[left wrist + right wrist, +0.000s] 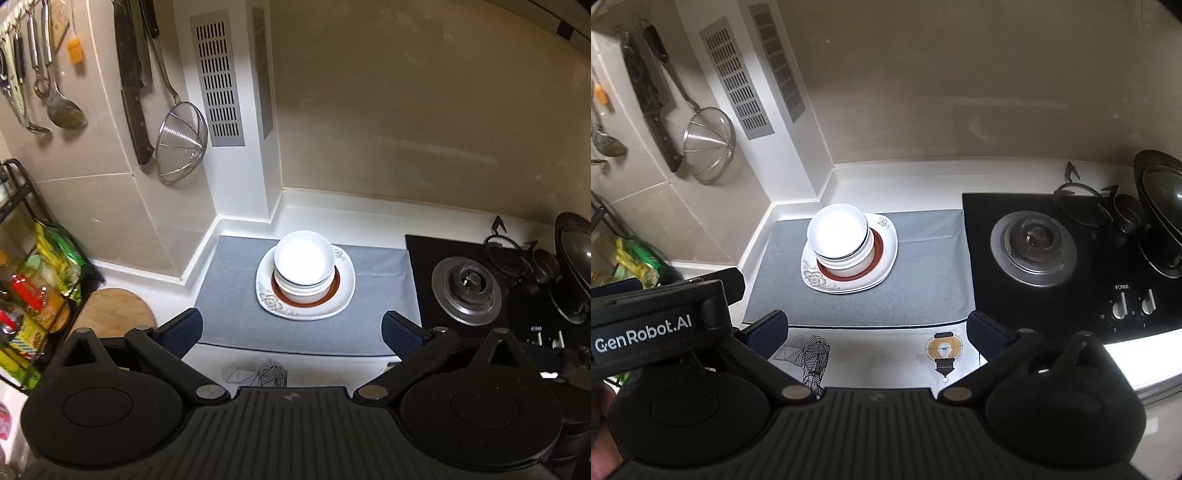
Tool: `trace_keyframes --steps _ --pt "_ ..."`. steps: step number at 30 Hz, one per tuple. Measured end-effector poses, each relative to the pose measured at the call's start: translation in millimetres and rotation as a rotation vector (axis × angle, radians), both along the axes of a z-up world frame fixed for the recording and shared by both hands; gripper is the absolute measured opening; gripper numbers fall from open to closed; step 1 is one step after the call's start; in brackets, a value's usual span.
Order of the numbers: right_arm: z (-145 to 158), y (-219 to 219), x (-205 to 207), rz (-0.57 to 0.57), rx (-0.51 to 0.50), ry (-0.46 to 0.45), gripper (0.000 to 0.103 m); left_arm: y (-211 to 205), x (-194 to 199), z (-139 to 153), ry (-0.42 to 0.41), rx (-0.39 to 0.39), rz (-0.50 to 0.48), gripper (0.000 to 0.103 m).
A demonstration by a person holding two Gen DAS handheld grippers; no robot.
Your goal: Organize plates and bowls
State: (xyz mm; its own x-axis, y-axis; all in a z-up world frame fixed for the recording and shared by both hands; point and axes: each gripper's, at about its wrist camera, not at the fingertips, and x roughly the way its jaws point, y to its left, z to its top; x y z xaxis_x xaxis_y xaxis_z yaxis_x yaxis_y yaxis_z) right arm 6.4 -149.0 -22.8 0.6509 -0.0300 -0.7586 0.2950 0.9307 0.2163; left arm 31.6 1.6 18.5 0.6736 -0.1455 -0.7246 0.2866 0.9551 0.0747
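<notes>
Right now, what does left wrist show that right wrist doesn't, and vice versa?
Left wrist only: the rack of packets at the left, a round wooden board beside it, and an orange brush hung on the wall.

Right wrist only: the stove knobs, a lantern print on the counter, and the left gripper's body.

Both: bowls stacked on plates on the grey mat, the strainer, the burner. Each gripper, left and right, is open and empty.

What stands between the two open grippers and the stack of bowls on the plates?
Nothing visible. Only bare grey mat lies between the left gripper, the right gripper and the stack of bowls on the plates.
</notes>
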Motion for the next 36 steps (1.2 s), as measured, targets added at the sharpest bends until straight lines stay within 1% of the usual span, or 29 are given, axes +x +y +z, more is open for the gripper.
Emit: trace_keyframes --steps 4,13,20,36 --pt "3 1 -15 -0.005 0.002 -0.001 0.103 -3 -16 4 0.004 0.025 -0.007 0.103" --pt "-2 5 -42 -0.019 0.007 0.027 0.103 -3 -41 0 0.033 0.04 -0.016 0.103" --pt "-9 12 -56 -0.018 0.017 0.05 0.103 3 -53 -6 0.055 0.054 -0.01 0.103" --pt "-7 21 -76 -0.018 0.008 0.036 0.103 12 -72 -2 0.048 0.06 -0.023 0.103"
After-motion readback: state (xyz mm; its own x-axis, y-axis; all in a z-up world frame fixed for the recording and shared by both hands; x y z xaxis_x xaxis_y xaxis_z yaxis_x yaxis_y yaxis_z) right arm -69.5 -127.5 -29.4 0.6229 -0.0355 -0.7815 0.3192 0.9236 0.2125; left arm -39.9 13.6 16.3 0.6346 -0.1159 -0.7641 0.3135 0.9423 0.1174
